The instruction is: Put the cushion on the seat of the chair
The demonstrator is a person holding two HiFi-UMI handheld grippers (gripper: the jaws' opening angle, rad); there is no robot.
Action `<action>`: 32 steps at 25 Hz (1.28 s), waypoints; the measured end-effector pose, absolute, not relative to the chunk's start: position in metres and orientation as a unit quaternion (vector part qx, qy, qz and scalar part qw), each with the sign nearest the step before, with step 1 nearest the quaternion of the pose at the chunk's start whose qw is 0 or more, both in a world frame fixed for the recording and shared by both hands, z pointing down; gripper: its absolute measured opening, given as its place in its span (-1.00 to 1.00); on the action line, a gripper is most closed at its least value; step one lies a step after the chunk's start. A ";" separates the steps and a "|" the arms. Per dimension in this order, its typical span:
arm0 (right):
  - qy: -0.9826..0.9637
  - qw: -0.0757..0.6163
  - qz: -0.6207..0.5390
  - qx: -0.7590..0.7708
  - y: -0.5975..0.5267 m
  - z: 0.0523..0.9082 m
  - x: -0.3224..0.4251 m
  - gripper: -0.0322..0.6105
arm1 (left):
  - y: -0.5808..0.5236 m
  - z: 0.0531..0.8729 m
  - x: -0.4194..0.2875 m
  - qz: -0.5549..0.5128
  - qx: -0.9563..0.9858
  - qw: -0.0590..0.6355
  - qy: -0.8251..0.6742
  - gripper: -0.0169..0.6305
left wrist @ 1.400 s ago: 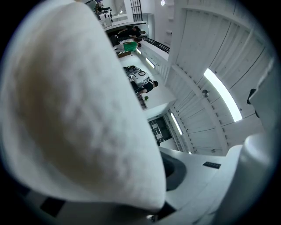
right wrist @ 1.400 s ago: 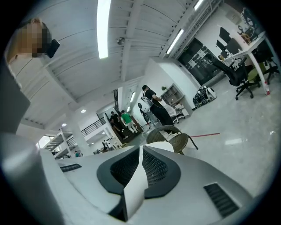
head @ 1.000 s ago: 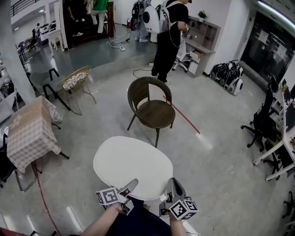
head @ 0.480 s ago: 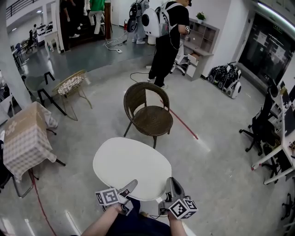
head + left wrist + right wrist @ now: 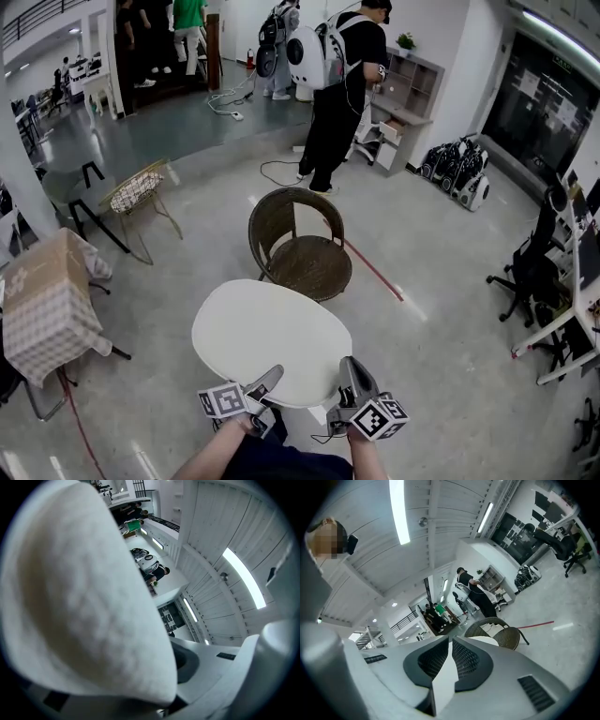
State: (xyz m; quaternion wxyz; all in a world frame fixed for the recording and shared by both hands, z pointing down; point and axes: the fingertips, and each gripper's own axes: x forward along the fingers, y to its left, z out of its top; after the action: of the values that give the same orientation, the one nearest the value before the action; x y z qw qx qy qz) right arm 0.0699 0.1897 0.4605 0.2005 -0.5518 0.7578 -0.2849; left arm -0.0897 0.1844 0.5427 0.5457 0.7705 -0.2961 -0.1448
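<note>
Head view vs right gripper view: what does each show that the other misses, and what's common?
Only head view: the whole white oval cushion, held at its near edge by the left gripper and the right gripper, plus a checked-cloth table at left. Only right gripper view: the jaws pinched on the cushion's thin edge, and a long ceiling light strip. Both: the brown wicker chair, a person in black behind it, the red floor line.

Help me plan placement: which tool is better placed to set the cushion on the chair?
Slightly the right tool: it and the left tool both clamp the cushion, but the chair stands toward its side.
</note>
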 end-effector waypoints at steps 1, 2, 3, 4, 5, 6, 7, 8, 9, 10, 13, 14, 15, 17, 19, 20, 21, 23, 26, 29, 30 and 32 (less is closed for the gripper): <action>0.756 0.202 -0.288 -0.552 0.184 0.461 0.069 -0.79 | 0.177 0.542 -0.091 -0.145 0.771 0.544 -0.297 -0.68; 0.754 0.204 -0.291 -0.552 0.179 0.461 0.067 -0.79 | 0.170 0.541 -0.092 -0.146 0.772 0.543 -0.297 -0.68; 0.753 0.207 -0.294 -0.551 0.174 0.461 0.065 -0.79 | 0.163 0.541 -0.093 -0.147 0.772 0.542 -0.298 -0.68; 0.752 0.209 -0.296 -0.550 0.169 0.461 0.063 -0.79 | 0.157 0.541 -0.095 -0.148 0.772 0.542 -0.299 -0.68; 0.752 0.209 -0.297 -0.550 0.165 0.462 0.061 -0.79 | 0.151 0.542 -0.096 -0.150 0.772 0.541 -0.299 -0.68; 0.752 0.208 -0.297 -0.551 0.160 0.462 0.060 -0.79 | 0.146 0.542 -0.097 -0.151 0.772 0.541 -0.298 -0.68; 0.751 0.208 -0.296 -0.552 0.156 0.462 0.061 -0.79 | 0.140 0.542 -0.096 -0.151 0.772 0.541 -0.297 -0.68; 0.750 0.208 -0.296 -0.554 0.151 0.462 0.062 -0.79 | 0.135 0.542 -0.096 -0.151 0.773 0.540 -0.296 -0.68; 0.749 0.209 -0.296 -0.554 0.146 0.463 0.063 -0.79 | 0.131 0.543 -0.095 -0.151 0.773 0.540 -0.296 -0.68; 0.749 0.210 -0.296 -0.555 0.142 0.465 0.063 -0.79 | 0.126 0.546 -0.094 -0.151 0.774 0.540 -0.295 -0.68; 0.745 0.207 -0.295 -0.562 0.131 0.475 0.062 -0.79 | 0.116 0.556 -0.095 -0.147 0.775 0.541 -0.292 -0.68; 0.742 0.207 -0.296 -0.566 0.128 0.476 0.062 -0.79 | 0.114 0.556 -0.096 -0.145 0.775 0.542 -0.290 -0.68; 0.739 0.206 -0.298 -0.569 0.125 0.476 0.061 -0.79 | 0.111 0.554 -0.097 -0.143 0.775 0.543 -0.289 -0.68; 0.735 0.205 -0.301 -0.572 0.118 0.473 0.060 -0.79 | 0.103 0.551 -0.098 -0.141 0.775 0.545 -0.288 -0.68; 0.734 0.204 -0.302 -0.573 0.110 0.472 0.060 -0.79 | 0.095 0.550 -0.099 -0.141 0.774 0.546 -0.287 -0.68; 0.733 0.206 -0.302 -0.573 0.105 0.472 0.059 -0.79 | 0.089 0.550 -0.099 -0.140 0.775 0.546 -0.286 -0.68; 0.732 0.209 -0.301 -0.574 0.101 0.472 0.059 -0.79 | 0.084 0.550 -0.099 -0.138 0.776 0.546 -0.284 -0.68; 0.729 0.214 -0.300 -0.577 0.092 0.471 0.059 -0.79 | 0.075 0.550 -0.100 -0.134 0.779 0.545 -0.280 -0.68; 0.724 0.222 -0.303 -0.579 0.080 0.474 0.059 -0.79 | 0.062 0.550 -0.102 -0.131 0.783 0.541 -0.278 -0.68; 0.720 0.227 -0.309 -0.579 0.073 0.478 0.056 -0.79 | 0.053 0.552 -0.107 -0.132 0.783 0.540 -0.281 -0.68; 0.718 0.226 -0.311 -0.580 0.072 0.479 0.055 -0.79 | 0.051 0.553 -0.108 -0.132 0.782 0.541 -0.282 -0.68; 0.716 0.226 -0.315 -0.580 0.070 0.483 0.053 -0.79 | 0.049 0.555 -0.109 -0.130 0.780 0.543 -0.283 -0.68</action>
State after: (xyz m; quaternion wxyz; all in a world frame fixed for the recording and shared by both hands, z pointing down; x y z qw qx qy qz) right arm 0.0534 0.0704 0.4829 0.2262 -0.5805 0.7159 -0.3152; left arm -0.1091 0.0491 0.5547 0.5435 0.7796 -0.2826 -0.1301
